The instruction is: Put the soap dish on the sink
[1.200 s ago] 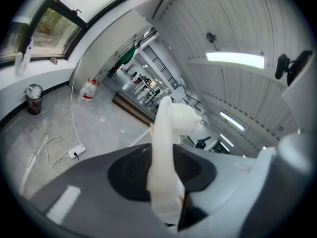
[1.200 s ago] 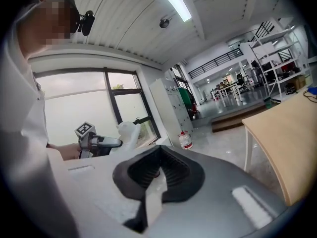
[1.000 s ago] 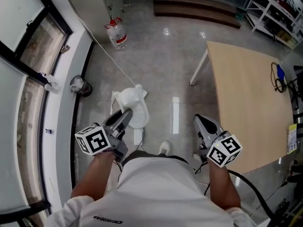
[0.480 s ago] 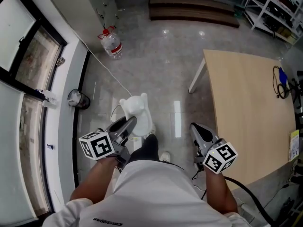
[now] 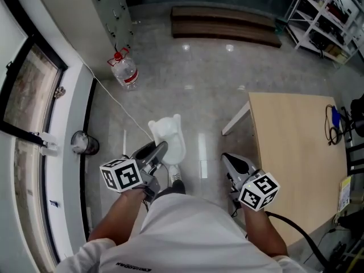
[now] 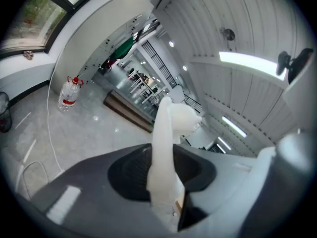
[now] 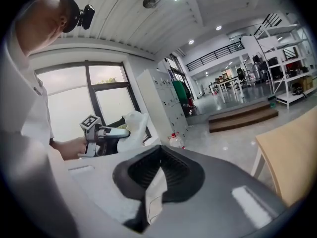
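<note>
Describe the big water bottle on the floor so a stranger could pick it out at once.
Start at the window wall on the head view's left and follow the grey floor toward the pale locker cabinet. At its foot stands the water bottle: clear, upright, with a red cap and red label, unlike the small dark bin nearer the person.

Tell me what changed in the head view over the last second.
The person walked forward, so the water bottle, wooden steps and table all slid down the head view, nearer now. Both grippers were carried along. Unchanged: the left gripper stays shut on the white soap dish, and the right gripper rides beside it.
</note>
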`<state>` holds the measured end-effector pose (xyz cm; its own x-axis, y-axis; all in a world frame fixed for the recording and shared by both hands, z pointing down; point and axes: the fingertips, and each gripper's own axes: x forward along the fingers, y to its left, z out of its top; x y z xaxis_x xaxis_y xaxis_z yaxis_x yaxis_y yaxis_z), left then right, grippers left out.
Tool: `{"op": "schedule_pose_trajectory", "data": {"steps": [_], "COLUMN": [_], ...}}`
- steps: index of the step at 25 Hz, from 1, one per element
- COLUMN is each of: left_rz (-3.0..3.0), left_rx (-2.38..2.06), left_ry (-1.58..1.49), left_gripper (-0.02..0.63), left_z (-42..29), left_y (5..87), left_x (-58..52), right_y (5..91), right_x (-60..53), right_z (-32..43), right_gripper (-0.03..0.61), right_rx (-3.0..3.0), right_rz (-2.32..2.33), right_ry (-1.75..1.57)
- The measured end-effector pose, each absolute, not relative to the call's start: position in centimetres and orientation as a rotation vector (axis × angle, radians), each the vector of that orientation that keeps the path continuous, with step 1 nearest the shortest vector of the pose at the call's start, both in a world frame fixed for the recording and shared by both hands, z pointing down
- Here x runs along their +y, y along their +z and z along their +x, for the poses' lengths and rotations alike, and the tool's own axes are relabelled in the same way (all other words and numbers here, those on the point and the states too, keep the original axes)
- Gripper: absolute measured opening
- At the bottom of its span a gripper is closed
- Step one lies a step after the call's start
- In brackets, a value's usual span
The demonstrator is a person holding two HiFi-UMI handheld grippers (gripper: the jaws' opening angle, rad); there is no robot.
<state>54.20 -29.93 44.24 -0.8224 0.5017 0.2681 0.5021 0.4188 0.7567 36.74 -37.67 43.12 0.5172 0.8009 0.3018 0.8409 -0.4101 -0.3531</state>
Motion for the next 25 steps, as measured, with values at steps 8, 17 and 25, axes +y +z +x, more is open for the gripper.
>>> {"op": "schedule_pose_trajectory", "data": {"steps": [8,17,25], "left_rz": [-0.94,-0.963,-1.038], "left_rx": [-2.773,-2.707,-2.676], "left_ry": [-1.387,-1.389,-1.426], "left_gripper": [0.138,0.138,0.138], "left_z": [57.1,58.9,57.4], "left_y": [40.7,42.2,42.7], "left_x": [-18.0,-13.2,-7.9], "right_y": [39.8,40.5,40.6], "right_x": [-25.4,-17.4,-10.7], "right_z": [39.9,42.5,42.8], "right_gripper": [0.002,0.002,0.002], "right_rx": [-1.367,-1.294,-1.149], "right_rz": [-2.381,-2.402,-2.455], "right_ry": [-0.144,-0.152,-0.178]}}
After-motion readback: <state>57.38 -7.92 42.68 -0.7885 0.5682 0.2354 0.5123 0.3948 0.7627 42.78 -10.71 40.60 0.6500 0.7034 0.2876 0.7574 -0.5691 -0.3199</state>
